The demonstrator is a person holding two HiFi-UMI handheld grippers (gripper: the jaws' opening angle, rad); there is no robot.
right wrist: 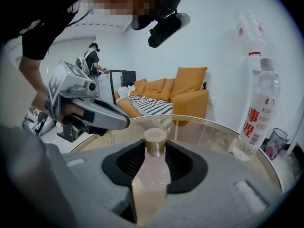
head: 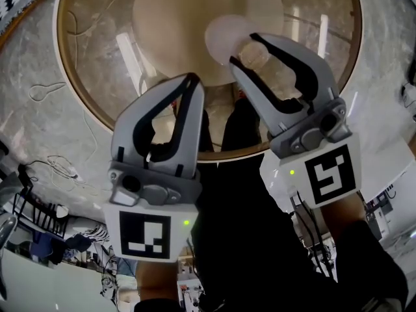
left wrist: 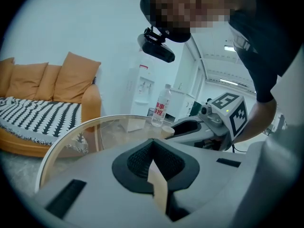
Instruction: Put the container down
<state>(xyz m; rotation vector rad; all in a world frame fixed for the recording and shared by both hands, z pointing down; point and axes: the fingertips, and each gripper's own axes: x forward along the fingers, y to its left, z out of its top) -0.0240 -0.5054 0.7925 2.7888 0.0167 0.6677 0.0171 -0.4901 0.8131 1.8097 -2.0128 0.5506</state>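
Your right claw (head: 247,52) is clamped on the pale pink translucent container with a tan cap (right wrist: 152,175), cap end pointing away from you. It sits between the jaws over the round glass-topped counter with a wooden rim (head: 97,38); I can't tell whether it touches the glass. Your left claw (head: 190,80), just beside it, has its jaws drawn together, with a thin beige sliver (left wrist: 157,184) showing between them.

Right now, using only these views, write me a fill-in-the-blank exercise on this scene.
1. The capped container is clamped in the ____ hand-held gripper.
2. The ____ hand-held gripper pinches a thin tan strip.
3. The round table has a top made of ____.
4. The sofa is ____.
Missing words: right; left; glass; orange.
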